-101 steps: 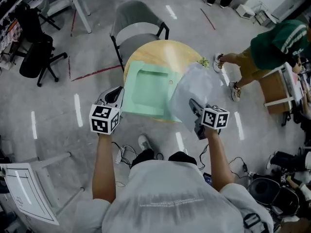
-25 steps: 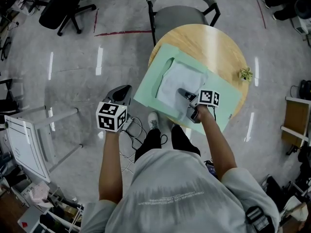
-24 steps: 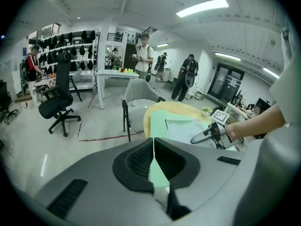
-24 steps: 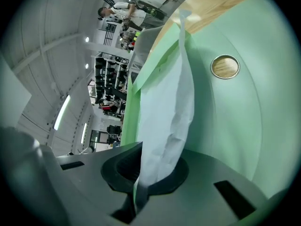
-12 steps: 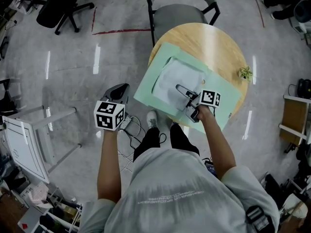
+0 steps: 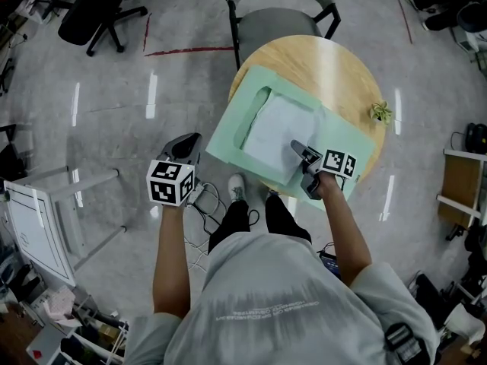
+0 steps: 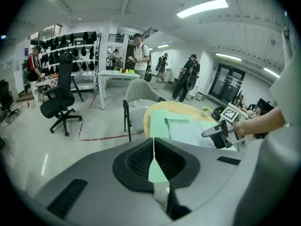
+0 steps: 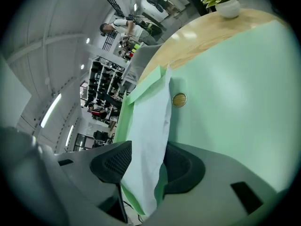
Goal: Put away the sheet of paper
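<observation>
Paper, 1 white rectangular sheet (image 6: 278, 131), lies inside the open mint-green card folder (image 6: 230, 139) on the round wooden bench (image 6: 319, 59); the folder's near corner juts past the bench edge. The right hand-held gripper (image 6: 298, 149) hovers low over the sheet's near edge, released; its 2 jaws have just been closing a little, and the sheet shows between them, unpressed. The left hand-held gripper (image 6: 192, 139) hangs off the bench over the floor, clenched on nothing; a small potted plant (image 6: 378, 112) stands at the bench's right rim.
</observation>
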